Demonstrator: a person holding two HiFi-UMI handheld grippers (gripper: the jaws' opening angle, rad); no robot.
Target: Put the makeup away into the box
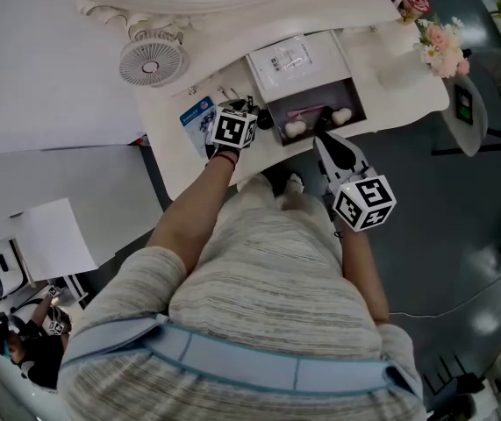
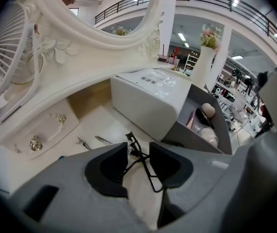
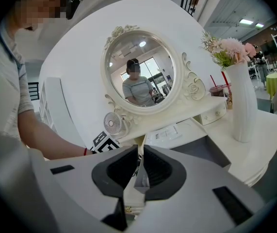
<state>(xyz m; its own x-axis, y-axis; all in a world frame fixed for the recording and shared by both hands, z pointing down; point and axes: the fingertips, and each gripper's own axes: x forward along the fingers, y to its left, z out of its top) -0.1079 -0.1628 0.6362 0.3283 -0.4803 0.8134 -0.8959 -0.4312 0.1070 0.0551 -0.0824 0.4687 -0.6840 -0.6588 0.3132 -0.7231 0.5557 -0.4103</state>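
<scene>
We see the left claw [image 2: 138,144] angled down over the white surface [image 2: 94,125] with its jaws released and apart. The black eyelash curler [image 2: 144,161] lies flat on the surface directly in the gap between them, and neither pad presses on it. The curler's long axis runs almost along the line the claw points. Its far end sits just past the jaw tips and leans a little left, while its looped handles reach back toward us and a little right. We judge that the jaws would therefore shut across its narrow width, which suits a thin wire tool, though a little more descent looks needed before the pads can meet it. The open box [image 2: 191,137] stands just to the right of the curler, with sponges [image 2: 207,135] already lying inside, so the carry afterwards is short and rightward. The right claw [image 3: 140,147] hangs level near the box's front with its jaws drawn almost together on nothing. It is farther from the curler, so this pick falls to the left.
</scene>
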